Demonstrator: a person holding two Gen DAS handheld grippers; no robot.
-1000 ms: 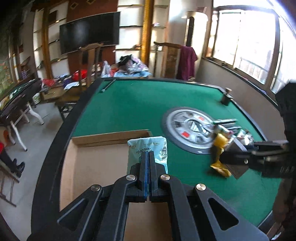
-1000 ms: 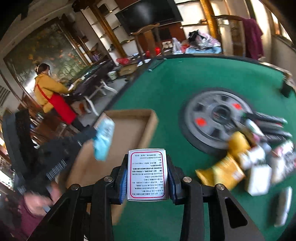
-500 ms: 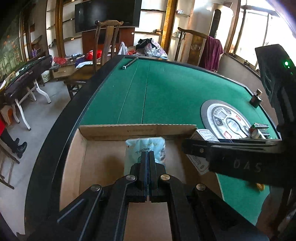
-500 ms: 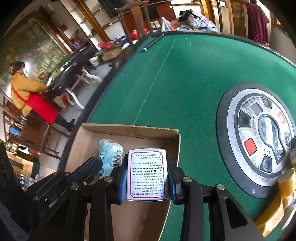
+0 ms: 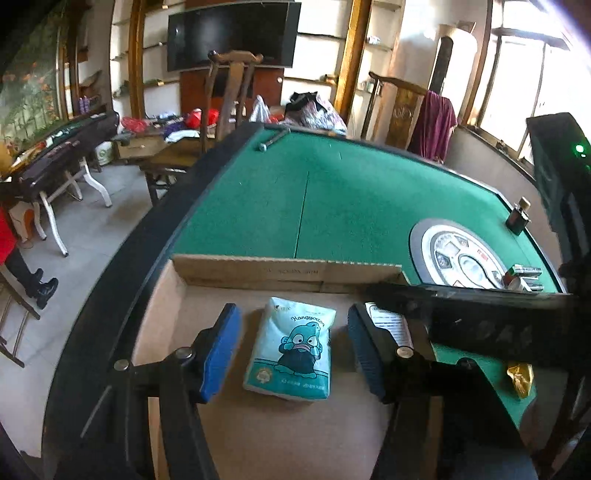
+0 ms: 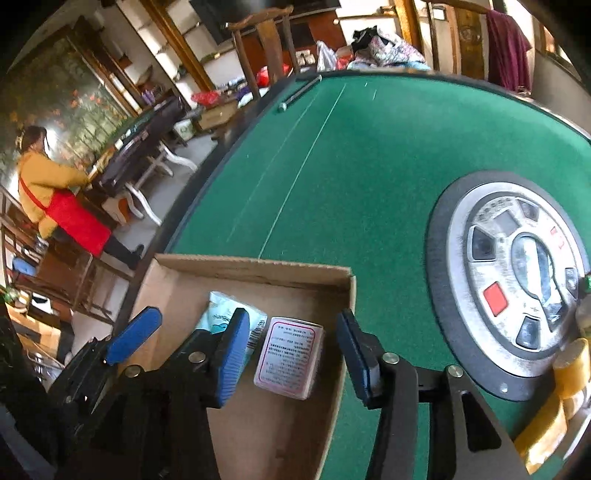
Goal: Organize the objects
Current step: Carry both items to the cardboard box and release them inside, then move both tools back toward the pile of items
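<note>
Covering most of both views, green felt topped the desk [image 5: 354, 206], which was rimmed in black and carried a round silver control panel [image 6: 517, 280] at its centre, with a red button on it. A shallow cardboard box [image 5: 288, 275] sat on the felt at the near edge, lower centre of each frame. Inside it lay a teal tissue pack [image 5: 291, 354] with a cartoon figure, flat on the box floor. The left gripper [image 5: 291, 354] hung over it, its jaws opening, the blue pads apart on either side and touching nothing. Just beside the pack, toward the box's right wall, lay a small white carton [image 6: 290, 360] with a pink border and printed text. The right gripper [image 6: 291, 354] straddled it, jaws likewise opening, pads clear of the carton. A yellow wrapper [image 5: 521, 376] lay on the felt outside the box, lower right of the left view, and a few small silver items [image 5: 524, 275] rested by the panel. A dark rod [image 5: 273, 138] lay at the desk's far edge. Beyond stood wooden chairs [image 5: 229, 92], a wall-mounted television [image 5: 229, 35], shelves, a maroon garment [image 5: 432, 122] over a chair back, and bright windows at upper right. At the left of the right view, a person [image 6: 51, 192] in a yellow top and red apron stood by another table.
</note>
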